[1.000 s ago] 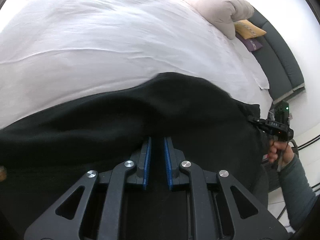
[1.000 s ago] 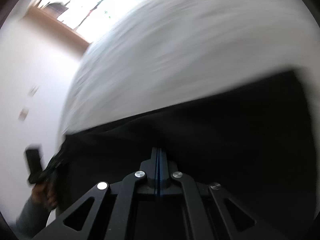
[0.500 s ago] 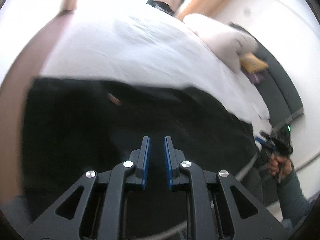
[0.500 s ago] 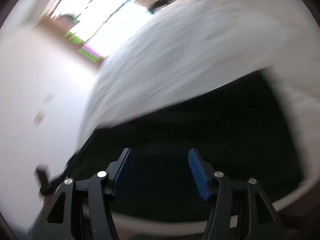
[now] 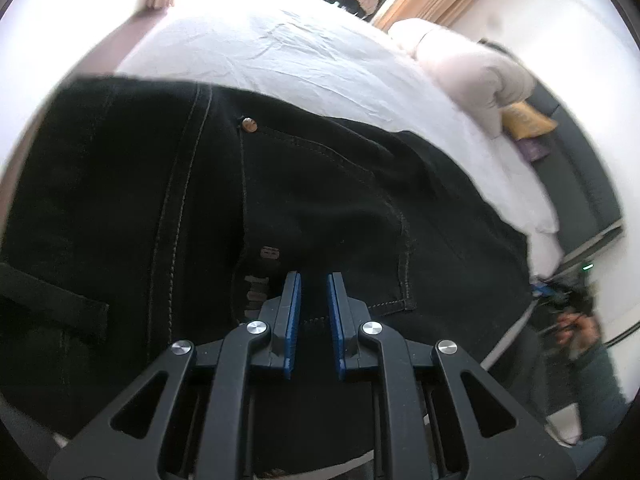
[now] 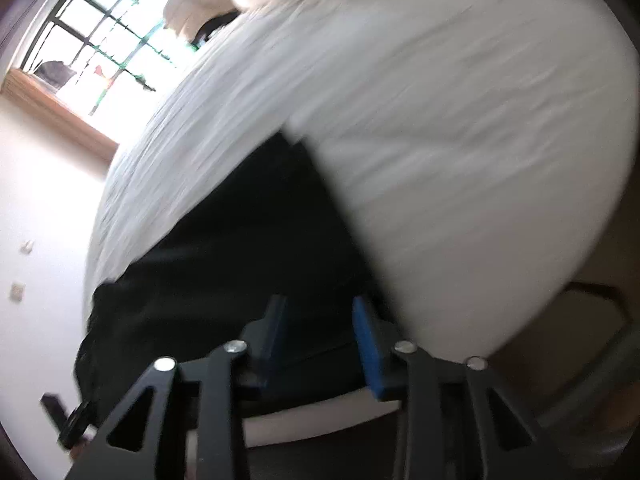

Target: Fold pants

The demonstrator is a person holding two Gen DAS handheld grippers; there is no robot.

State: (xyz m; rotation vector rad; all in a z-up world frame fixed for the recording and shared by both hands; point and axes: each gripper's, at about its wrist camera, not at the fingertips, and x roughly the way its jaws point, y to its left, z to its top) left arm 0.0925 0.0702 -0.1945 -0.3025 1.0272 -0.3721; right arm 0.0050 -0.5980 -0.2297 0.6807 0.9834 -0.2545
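Right gripper (image 6: 320, 328) was pinched shut on the black pants (image 5: 320, 200) a second ago. It let go, and its jaws have just been narrowing again, apart with nothing pressed between them, so that fold looks dropped. Left gripper (image 5: 314, 304) stays nearly together; can't tell if cloth is caught. Pants lie on the white bed (image 5: 300, 52), waist button (image 5: 250, 124) up. Right view is blurry, far pillows (image 5: 472, 76) partly cut off.
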